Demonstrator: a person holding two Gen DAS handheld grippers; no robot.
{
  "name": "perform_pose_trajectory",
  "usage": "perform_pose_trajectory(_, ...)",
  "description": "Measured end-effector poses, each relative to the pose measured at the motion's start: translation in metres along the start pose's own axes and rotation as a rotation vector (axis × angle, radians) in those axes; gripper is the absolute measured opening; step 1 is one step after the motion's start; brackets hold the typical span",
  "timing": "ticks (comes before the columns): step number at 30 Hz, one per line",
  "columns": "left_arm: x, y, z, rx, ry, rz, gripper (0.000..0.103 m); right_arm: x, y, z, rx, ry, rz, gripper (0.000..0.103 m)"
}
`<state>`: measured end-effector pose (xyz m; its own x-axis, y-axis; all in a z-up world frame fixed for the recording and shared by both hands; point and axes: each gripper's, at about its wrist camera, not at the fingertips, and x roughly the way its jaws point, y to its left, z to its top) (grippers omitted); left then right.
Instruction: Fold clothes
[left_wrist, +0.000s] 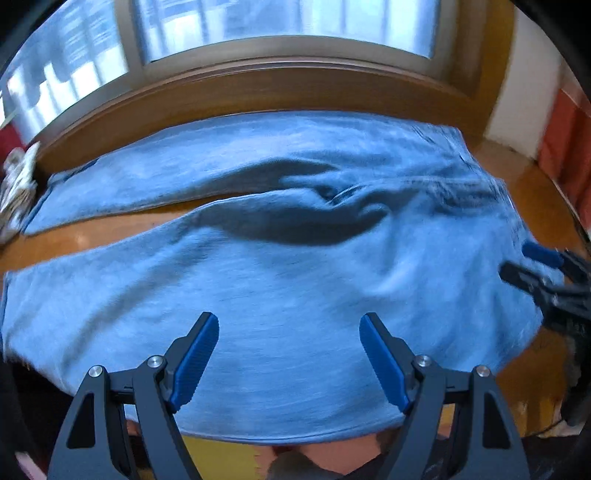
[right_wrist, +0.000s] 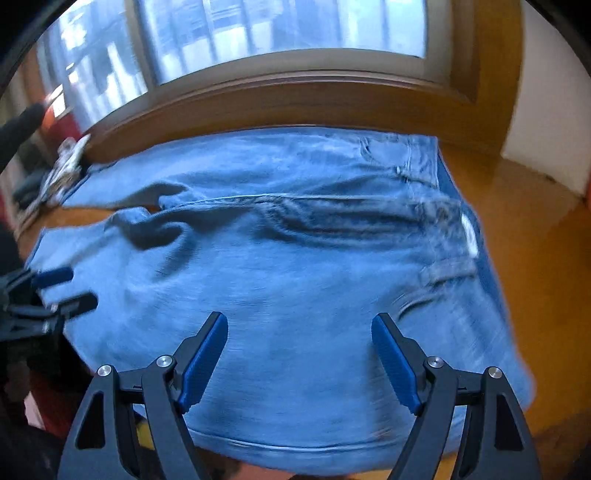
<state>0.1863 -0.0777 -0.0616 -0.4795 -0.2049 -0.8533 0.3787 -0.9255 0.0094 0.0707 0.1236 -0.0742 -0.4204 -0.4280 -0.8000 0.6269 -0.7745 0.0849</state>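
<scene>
Each gripper, left gripper (left_wrist: 288, 363) and right gripper (right_wrist: 299, 363), is built of matte black linkage arms, joined by silver round-headed screws, and tipped with ribbed blue pads (left_wrist: 194, 363) on the jaws.

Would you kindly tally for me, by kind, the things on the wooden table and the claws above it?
Jeans: 1
Crumpled pale cloth at the table's far left: 1
Claws, both open: 2, the left claw and the right claw
Total: 4
</scene>
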Motion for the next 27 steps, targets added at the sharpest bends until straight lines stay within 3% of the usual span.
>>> perform_pose_trajectory(6,-0.002,-0.053,-0.007,-0.109,0.004,0.047,0.078,-0.012,-0.054,-0.006,-0.239,0.030,0.025,0.080)
perform_pose_trajectory(12,-0.004,-0.101,-0.010,-0.100,0.007,0.063,0.078,-0.021,-0.082,-0.022,-0.408,0.057,0.061,0.080)
perform_pose_trajectory(20,0.007,-0.132,-0.006,-0.070,0.029,0.062,0.078,-0.032,-0.080,-0.035,-0.603,0.014,0.090,0.080)
perform_pose_trajectory(27,0.025,-0.139,-0.008,-0.045,0.075,0.073,0.078,-0.045,-0.074,-0.037,-0.690,0.015,0.150,0.080)
